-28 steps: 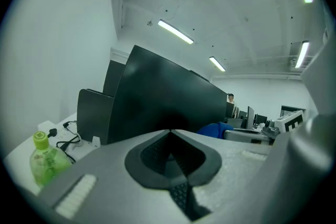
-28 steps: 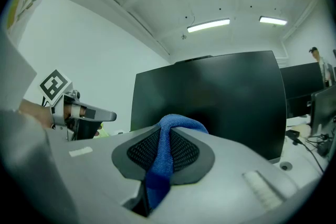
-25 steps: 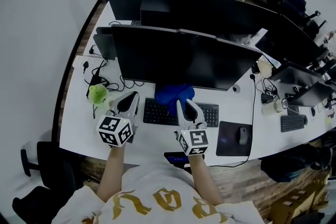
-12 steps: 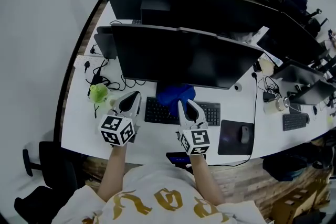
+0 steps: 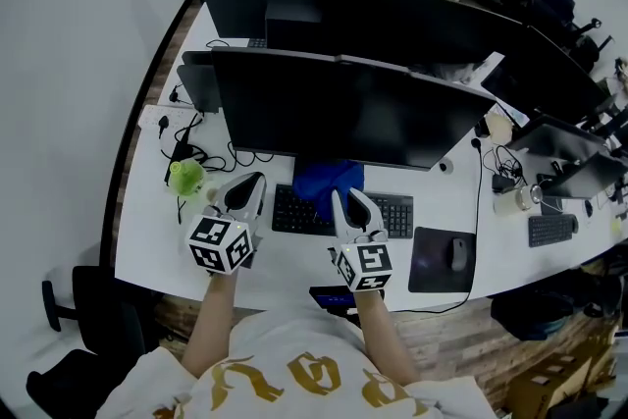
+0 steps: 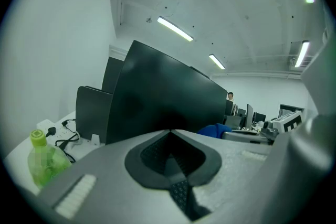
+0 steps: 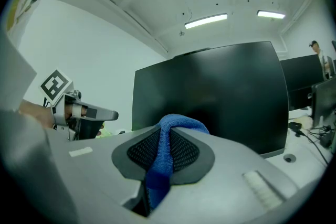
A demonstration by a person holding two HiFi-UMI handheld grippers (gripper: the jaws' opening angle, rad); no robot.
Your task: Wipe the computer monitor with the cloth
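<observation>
Presently: cloth in hand, monitor not yet touched.
We found the right claw (image 7: 164,140) clamped on the blue cloth (image 5: 329,178), held over the keyboard (image 5: 290,210) just below the monitor (image 5: 343,108); the left claw (image 6: 170,150) was closed, empty. We judged the cloth should meet the screen flat, with light pressure.

Wide black monitor (image 5: 343,108), screen dark, upright on the bench (image 5: 285,255), facing the person; blue terry cloth (image 5: 327,180), bunched, pinched between the fingers (image 7: 231,165) of the right gripper (image 5: 348,199), near the monitor's lower edge; contact with the screen unclear
</observation>
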